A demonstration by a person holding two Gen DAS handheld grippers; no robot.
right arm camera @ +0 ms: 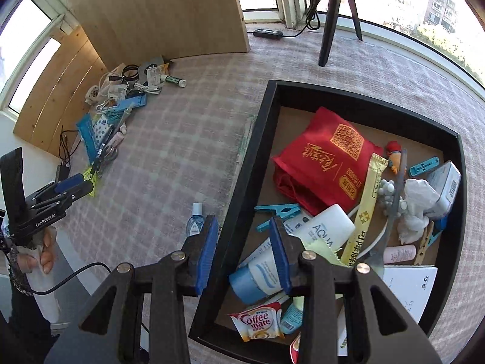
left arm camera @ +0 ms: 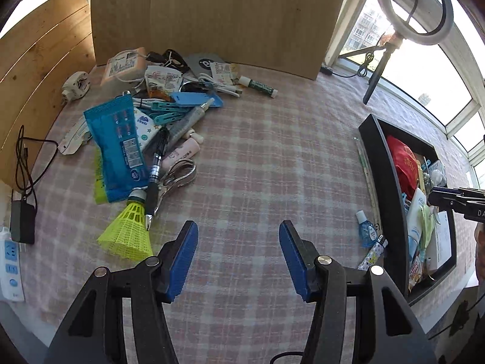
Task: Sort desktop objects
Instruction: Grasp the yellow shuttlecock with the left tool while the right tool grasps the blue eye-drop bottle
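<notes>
Left gripper [left arm camera: 238, 261] gaping, empty, near yellow shuttlecock [left arm camera: 128, 230] at pile edge; likely light, crushable skirt, take by cork end. Right gripper [right arm camera: 244, 251] gaping, empty, over black tray [right arm camera: 242, 182] rim

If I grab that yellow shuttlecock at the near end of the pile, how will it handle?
The yellow shuttlecock probably weighs very little: its skirt is open plastic mesh. Squeezed across the skirt it would likely flex, so the small cork end may give a firmer hold. It lies on its side beside the black pen, and if pushed would likely roll in a curve.
</notes>
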